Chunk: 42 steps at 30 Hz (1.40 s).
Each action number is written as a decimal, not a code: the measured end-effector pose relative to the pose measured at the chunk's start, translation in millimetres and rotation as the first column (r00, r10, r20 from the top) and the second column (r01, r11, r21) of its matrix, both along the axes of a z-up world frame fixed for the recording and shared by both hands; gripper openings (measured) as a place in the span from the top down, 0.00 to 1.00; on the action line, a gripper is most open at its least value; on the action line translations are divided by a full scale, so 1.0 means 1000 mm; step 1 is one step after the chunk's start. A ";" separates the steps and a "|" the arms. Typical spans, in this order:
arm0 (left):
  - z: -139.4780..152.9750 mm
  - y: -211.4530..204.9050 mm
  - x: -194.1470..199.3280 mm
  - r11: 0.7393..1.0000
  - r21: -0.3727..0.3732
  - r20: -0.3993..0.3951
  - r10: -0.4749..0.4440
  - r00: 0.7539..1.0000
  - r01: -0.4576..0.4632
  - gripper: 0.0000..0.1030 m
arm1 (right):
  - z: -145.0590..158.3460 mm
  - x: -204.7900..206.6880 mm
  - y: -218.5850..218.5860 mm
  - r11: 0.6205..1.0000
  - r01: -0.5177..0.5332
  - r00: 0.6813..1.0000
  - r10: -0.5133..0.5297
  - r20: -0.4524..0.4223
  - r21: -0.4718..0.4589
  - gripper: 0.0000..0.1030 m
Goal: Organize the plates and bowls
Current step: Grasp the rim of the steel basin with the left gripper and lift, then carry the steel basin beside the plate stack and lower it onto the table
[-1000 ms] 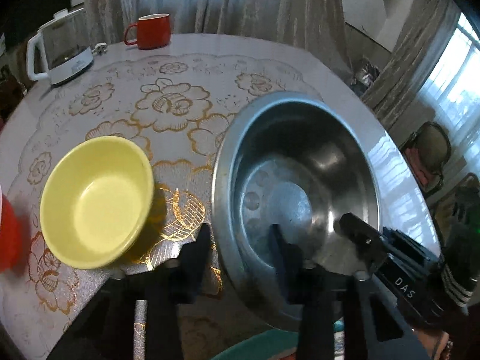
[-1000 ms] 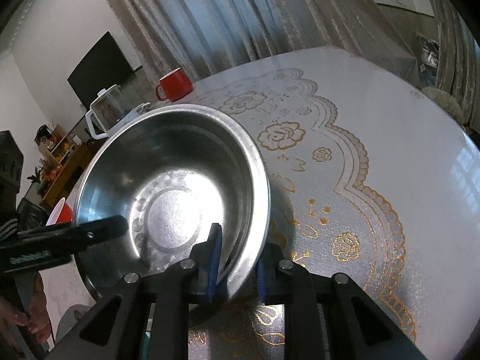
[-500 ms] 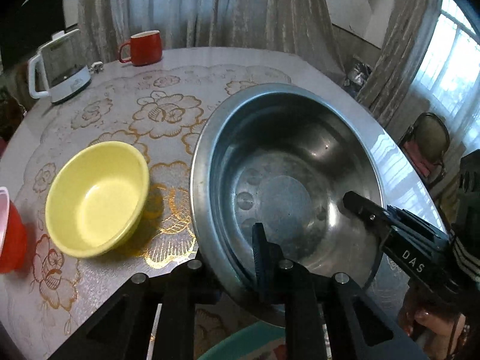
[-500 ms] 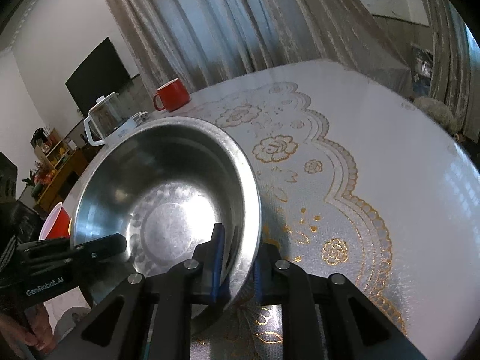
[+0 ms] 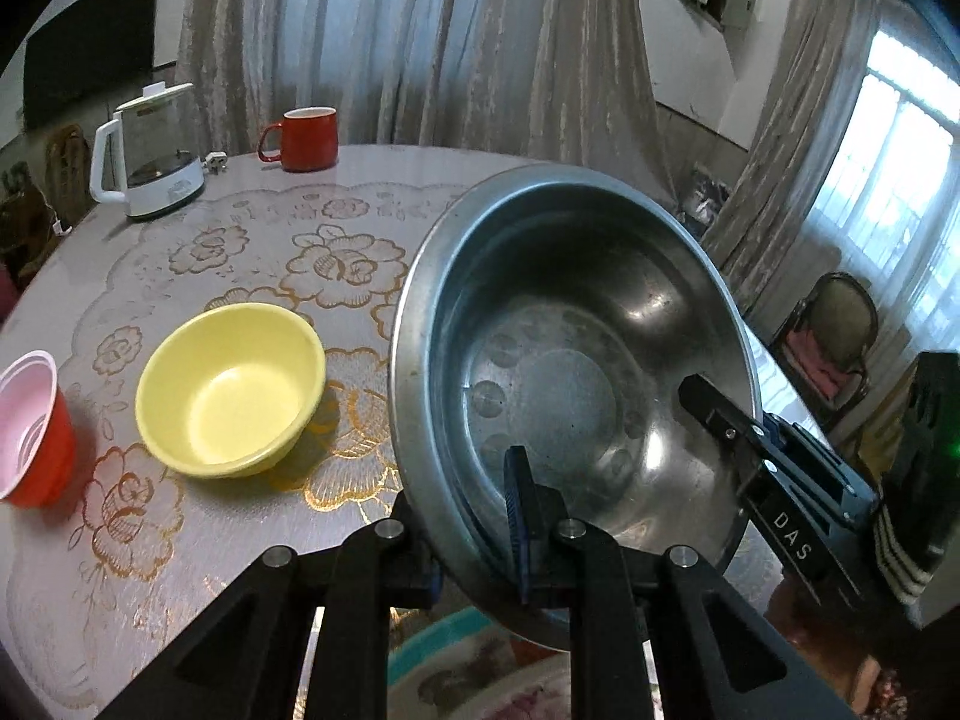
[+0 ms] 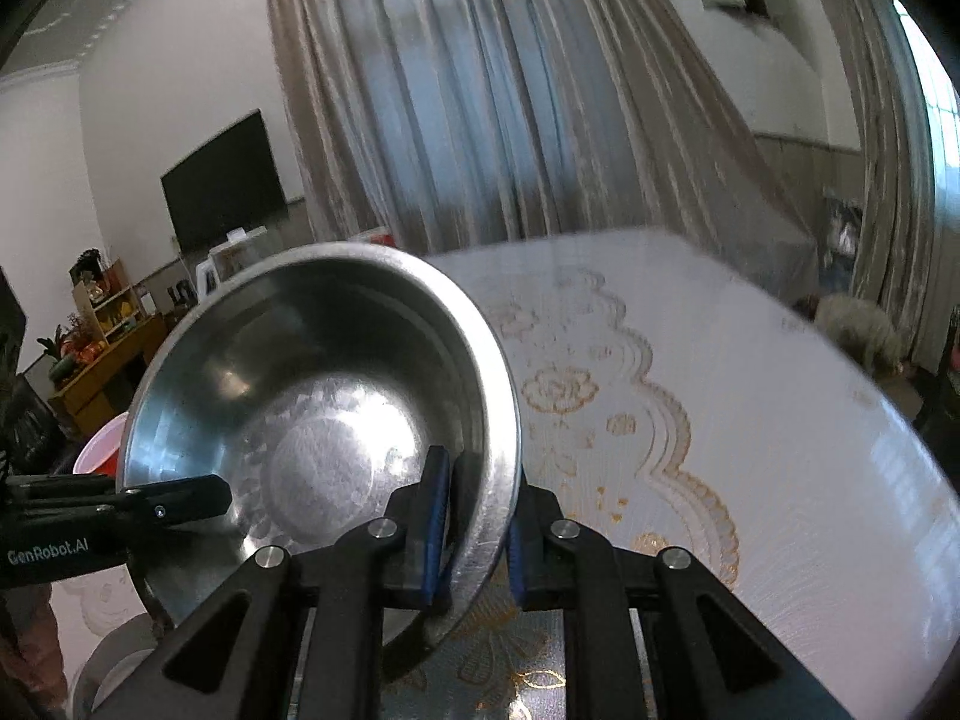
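A large steel bowl [image 5: 576,360] is held tilted above the table by both grippers. My left gripper [image 5: 474,534] is shut on its near rim, one finger inside and one outside. My right gripper [image 6: 474,528] is shut on the rim at the bowl's [image 6: 312,408] other side; it shows in the left wrist view [image 5: 774,468] at the right. A yellow bowl [image 5: 231,387] sits on the table to the left of the steel bowl. The edge of a teal-rimmed patterned plate [image 5: 474,672] shows below my left gripper.
A red plastic cup [image 5: 30,426] stands at the table's left edge. A red mug [image 5: 303,138] and a white electric kettle [image 5: 150,162] stand at the far side. The round table [image 6: 750,420] has a gold floral cloth. A chair [image 5: 834,330] stands beyond the right edge.
My left gripper closed from open onto the steel bowl's rim. Both grippers have lifted the bowl off the table and tilted it upward.
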<state>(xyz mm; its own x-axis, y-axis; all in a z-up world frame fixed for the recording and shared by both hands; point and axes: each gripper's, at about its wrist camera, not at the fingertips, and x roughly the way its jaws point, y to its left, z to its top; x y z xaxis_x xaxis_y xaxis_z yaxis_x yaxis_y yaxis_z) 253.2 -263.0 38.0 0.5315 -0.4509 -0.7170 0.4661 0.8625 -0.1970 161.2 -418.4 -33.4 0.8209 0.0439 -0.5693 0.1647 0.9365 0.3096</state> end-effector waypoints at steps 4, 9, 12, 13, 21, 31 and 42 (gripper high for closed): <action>0.013 0.008 -0.014 0.999 -0.037 0.016 -0.016 1.000 0.016 0.84 | 0.008 -0.008 0.004 0.999 -0.022 0.999 0.023 0.035 -0.029 0.84; 0.031 0.013 -0.038 0.995 -0.091 0.068 -0.038 0.997 0.044 0.84 | 0.037 -0.030 0.005 0.996 -0.012 0.997 0.018 0.071 -0.091 0.84; 0.040 0.019 -0.056 0.991 -0.122 0.097 -0.035 0.995 0.047 0.83 | 0.054 -0.050 0.004 0.997 0.003 0.996 0.004 0.094 -0.082 0.84; 0.043 0.022 -0.061 0.991 -0.128 0.105 -0.036 0.994 0.049 0.84 | 0.059 -0.058 0.006 0.997 0.008 0.995 0.000 0.103 -0.078 0.84; 0.052 0.064 -0.103 0.988 -0.150 0.168 -0.020 0.986 0.045 0.84 | 0.081 -0.102 0.035 1.000 -0.006 0.991 0.007 0.134 -0.005 0.84; 0.043 0.143 -0.138 0.981 -0.188 0.199 0.092 0.976 -0.054 0.84 | 0.086 -0.123 0.099 0.989 -0.129 0.987 0.121 0.107 0.078 0.84; 0.026 0.214 -0.168 0.963 -0.214 0.178 0.203 0.963 -0.163 0.84 | 0.081 -0.132 0.171 0.964 -0.244 0.969 0.240 0.052 0.106 0.84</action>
